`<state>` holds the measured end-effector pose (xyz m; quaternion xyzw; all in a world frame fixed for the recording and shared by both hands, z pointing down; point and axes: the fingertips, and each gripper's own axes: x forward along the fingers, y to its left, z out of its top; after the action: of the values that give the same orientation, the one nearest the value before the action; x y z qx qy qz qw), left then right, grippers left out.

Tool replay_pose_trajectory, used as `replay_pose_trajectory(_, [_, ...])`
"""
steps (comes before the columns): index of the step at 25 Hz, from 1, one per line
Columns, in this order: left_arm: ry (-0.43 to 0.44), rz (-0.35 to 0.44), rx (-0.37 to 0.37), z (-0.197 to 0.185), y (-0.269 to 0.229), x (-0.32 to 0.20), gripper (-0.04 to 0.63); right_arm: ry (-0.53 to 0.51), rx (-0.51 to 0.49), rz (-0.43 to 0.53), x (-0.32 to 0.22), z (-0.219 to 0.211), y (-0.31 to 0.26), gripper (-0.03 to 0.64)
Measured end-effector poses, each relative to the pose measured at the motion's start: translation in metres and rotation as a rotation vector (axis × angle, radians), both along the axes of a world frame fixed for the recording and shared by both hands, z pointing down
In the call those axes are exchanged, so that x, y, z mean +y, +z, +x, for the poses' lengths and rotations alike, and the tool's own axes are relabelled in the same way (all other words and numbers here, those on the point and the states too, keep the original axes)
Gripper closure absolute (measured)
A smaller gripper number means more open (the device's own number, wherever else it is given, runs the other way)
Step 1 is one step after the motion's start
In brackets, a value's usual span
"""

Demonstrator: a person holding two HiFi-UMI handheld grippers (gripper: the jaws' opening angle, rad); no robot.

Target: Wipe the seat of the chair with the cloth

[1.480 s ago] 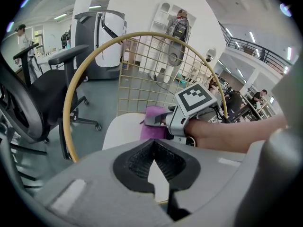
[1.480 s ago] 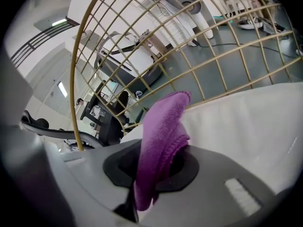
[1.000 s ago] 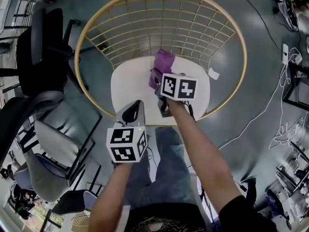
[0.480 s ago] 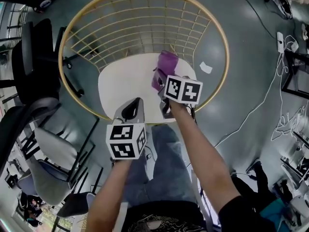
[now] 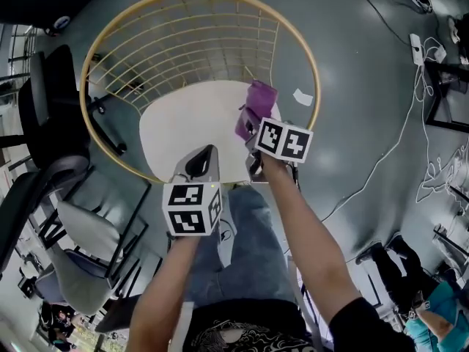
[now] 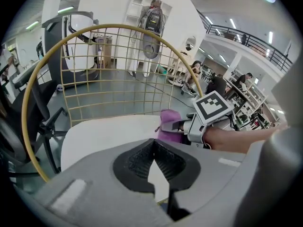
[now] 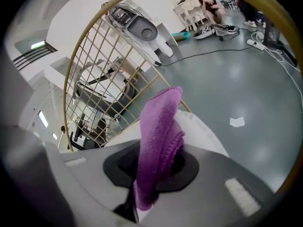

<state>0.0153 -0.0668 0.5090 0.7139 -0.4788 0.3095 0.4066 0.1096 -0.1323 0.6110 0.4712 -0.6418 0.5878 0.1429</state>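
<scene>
The chair has a round white seat [image 5: 190, 127] inside a gold wire backrest hoop [image 5: 183, 35]. A purple cloth [image 5: 258, 101] hangs over the seat's right rear edge, pinched in my right gripper [image 5: 249, 125], which is shut on it. In the right gripper view the cloth [image 7: 160, 126] stands up out of the gripper's [image 7: 158, 162] jaws, with the seat [image 7: 201, 129] just beyond. My left gripper [image 5: 203, 161] hovers at the seat's front edge, shut and empty. Its own view shows the gripper [image 6: 152, 145], the seat [image 6: 104, 134] and the cloth [image 6: 168, 126].
Black office chairs [image 5: 44, 116] stand close on the left. A white paper scrap [image 5: 302, 96] lies on the grey floor right of the chair. Cables [image 5: 432, 174] and a power strip [image 5: 418, 48] run along the right. My jeans-clad legs [image 5: 249, 248] are below the seat.
The right gripper has carried the cloth from the seat's middle rear to its right edge. The view has shifted, so the chair sits further left. The left gripper has hardly moved.
</scene>
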Motion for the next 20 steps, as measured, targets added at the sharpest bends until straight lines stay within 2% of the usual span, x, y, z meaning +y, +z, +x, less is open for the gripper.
replay_pose_trajectory(8, [0.050, 0.011, 0.005, 0.024, -0.005, 0.003, 0.595, 0.122, 0.025, -0.030, 0.022, 0.042, 0.000, 0.555])
replay_pose_trajectory(14, [0.063, 0.005, 0.012, 0.013, -0.007, 0.008, 0.595, 0.211, 0.035, -0.041, 0.026, 0.054, -0.003, 0.555])
replay_pose_trajectory(16, [0.061, 0.004, 0.012, 0.005, -0.005, 0.012, 0.595, 0.193, 0.038, -0.016, 0.022, 0.049, -0.008, 0.554])
replay_pose_trajectory(20, [0.042, -0.011, 0.010, -0.024, -0.001, 0.021, 0.595, 0.076, 0.046, 0.038, 0.021, 0.011, -0.023, 0.555])
